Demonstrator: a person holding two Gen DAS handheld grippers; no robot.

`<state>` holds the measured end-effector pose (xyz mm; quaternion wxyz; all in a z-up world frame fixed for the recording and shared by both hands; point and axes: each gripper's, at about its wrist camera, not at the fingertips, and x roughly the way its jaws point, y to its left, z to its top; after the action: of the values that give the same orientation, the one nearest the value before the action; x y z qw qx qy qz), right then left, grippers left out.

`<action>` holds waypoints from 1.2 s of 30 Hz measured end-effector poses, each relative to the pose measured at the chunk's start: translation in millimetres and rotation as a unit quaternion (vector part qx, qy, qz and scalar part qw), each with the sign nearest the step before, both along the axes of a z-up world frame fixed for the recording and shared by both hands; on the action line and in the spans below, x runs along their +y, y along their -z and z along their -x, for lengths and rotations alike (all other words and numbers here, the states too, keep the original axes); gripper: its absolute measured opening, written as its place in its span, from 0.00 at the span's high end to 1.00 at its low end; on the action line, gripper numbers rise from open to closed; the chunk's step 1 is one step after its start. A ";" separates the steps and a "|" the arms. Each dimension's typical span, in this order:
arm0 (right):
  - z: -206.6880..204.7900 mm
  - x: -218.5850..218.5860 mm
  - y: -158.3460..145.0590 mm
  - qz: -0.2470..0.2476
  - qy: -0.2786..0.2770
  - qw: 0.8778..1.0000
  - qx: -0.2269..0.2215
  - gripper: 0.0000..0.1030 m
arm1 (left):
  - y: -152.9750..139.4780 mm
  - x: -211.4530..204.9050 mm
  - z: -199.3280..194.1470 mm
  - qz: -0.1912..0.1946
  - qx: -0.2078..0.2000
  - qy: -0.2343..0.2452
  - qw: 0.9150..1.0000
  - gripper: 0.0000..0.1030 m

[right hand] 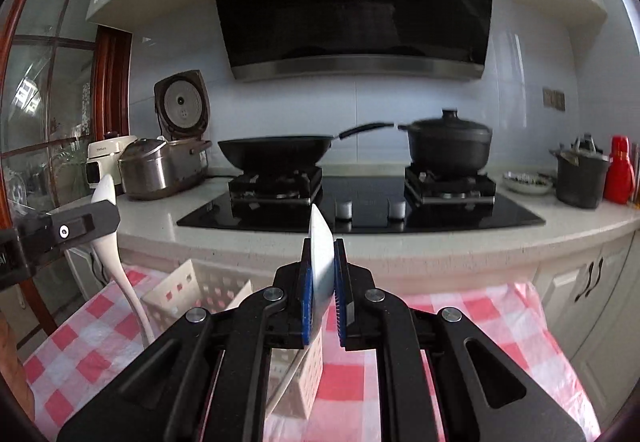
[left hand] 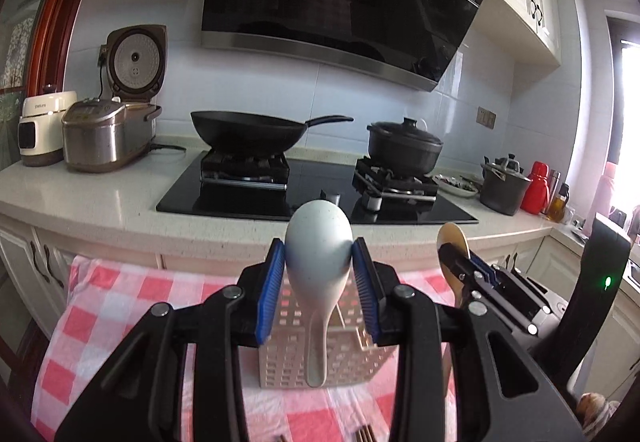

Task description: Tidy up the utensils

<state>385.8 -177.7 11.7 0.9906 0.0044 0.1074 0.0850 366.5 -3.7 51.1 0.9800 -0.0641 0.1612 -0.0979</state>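
Left wrist view shows the left tongs [left hand: 319, 274] clamped on a pale blue-grey rice paddle [left hand: 319, 242], their blue pads [left hand: 272, 286] pressing the sides of its rounded head, which points up toward the stove while its handle hangs down in front of a cream perforated utensil basket [left hand: 288, 362]. That basket stands on a desk covered with a red-and-white checked cloth [left hand: 120, 306]. To the right, the right tongs [left hand: 460, 262] grip a wooden spoon [left hand: 454, 238], whose round bowl stands up above the fingers.

From the right wrist view, the right tongs [right hand: 322, 282] are nearly closed, pinching that spoon [right hand: 321, 254] edge-on, so it looks like a thin pale blade rising between the blue pads. Below them sits the basket [right hand: 188, 282] on the checked cloth [right hand: 480, 322]. At the left edge the left tongs [right hand: 80, 226] hold the paddle [right hand: 106, 197] raised clear of the cloth, its handle slanting down toward the basket's near side.

Behind both, on the kitchen counter [left hand: 100, 201], a black wok [left hand: 248, 129] and a lidded black pot [left hand: 404, 145] sit on the gas hob [left hand: 312, 185], with an open rice cooker [left hand: 108, 133] to the left.
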 end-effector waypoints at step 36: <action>-68.4 20.2 33.6 0.015 0.074 0.994 -0.079 0.90 | -12.5 8.0 -43.7 0.019 -0.084 -0.030 0.996 0.68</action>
<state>454.2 -157.6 -21.9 0.9995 -0.0090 0.0292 0.0100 410.2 4.3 63.6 0.9911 -0.0795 0.0742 -0.0763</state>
